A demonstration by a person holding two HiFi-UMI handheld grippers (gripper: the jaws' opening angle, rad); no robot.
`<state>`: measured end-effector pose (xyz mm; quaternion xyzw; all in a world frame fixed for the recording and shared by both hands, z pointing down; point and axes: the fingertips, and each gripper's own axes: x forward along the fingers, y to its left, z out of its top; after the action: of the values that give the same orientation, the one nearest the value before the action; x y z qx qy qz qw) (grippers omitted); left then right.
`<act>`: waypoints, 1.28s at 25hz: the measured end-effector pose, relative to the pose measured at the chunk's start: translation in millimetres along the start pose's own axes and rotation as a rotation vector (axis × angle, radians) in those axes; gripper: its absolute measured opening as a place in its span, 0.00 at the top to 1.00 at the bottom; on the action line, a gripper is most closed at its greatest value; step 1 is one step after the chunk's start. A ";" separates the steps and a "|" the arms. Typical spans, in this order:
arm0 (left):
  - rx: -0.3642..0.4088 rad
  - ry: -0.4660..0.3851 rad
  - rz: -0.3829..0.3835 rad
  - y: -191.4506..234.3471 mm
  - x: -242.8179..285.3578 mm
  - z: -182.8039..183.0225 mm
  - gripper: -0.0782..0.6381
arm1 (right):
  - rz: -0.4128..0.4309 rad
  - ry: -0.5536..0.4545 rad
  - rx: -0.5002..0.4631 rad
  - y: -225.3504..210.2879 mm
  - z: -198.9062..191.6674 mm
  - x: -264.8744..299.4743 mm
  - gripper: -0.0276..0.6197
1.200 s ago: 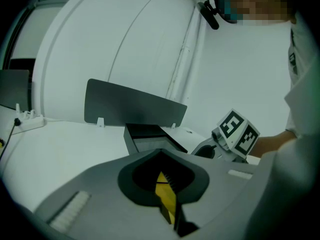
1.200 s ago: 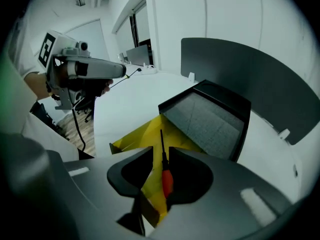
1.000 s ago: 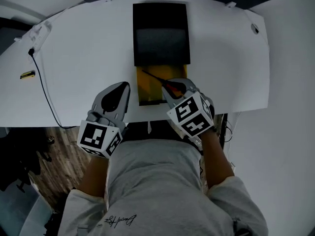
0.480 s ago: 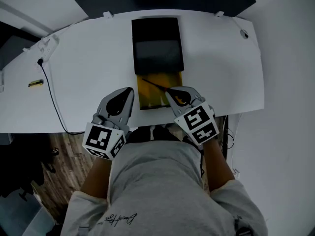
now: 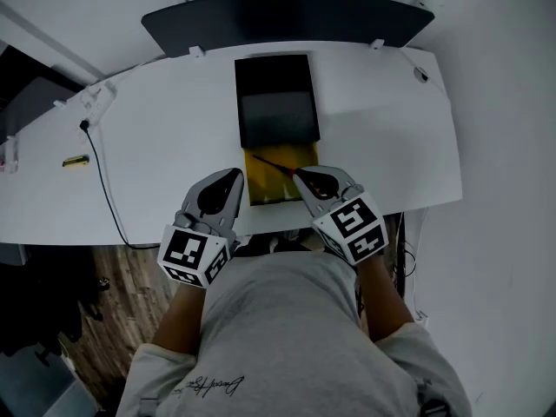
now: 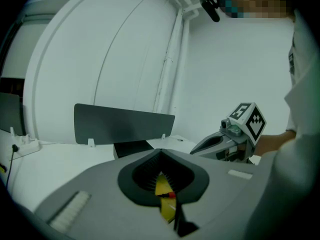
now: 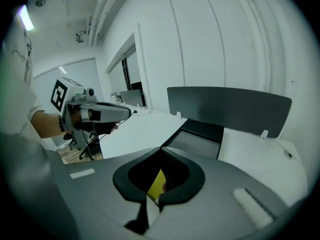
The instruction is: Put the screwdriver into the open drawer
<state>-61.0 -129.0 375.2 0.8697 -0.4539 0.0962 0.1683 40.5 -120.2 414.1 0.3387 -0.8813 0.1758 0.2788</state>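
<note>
The task was at its delivery step. The right gripper [image 5: 301,174] was closed on the screwdriver [image 5: 274,163], pinching its red handle at the very tips. From there the thin dark shaft ran forward and to the left across the yellow drawer [image 5: 265,189]. The drawer stood pulled out from the foot of the black cabinet [image 5: 276,98] at the near edge of the white worktop [image 5: 156,146].

The right gripper view showed that gripper's jaws drawn in narrow, with only yellow drawer floor visible through the gap behind the tips. The handle itself did not show there, so the hold is read from the head view. No view made clear whether the shaft tip rested on the drawer floor or hung just above it.

The left gripper [image 5: 237,174] was also closed and held nothing. It hovered just beside the drawer's left edge. Through the gap behind its tips, the red handle end could be seen lying over the yellow floor.

By my judgement little was left to do. The screwdriver was already inside the drawer's outline, so the next move called for lowering the handle until the tool lay flat. The right gripper would then open and lift straight back, clear of the drawer's front wall. The main risk was the long shaft catching on the cabinet's front edge.
</note>
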 end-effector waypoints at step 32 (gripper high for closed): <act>0.010 0.021 -0.005 -18.9 -8.6 -6.6 0.89 | 0.045 0.003 0.001 10.3 -3.8 -7.8 0.94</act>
<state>-50.5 -109.9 374.6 0.8707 -0.4492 0.1074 0.1690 39.5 -107.1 411.1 0.3188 -0.8881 0.1831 0.2760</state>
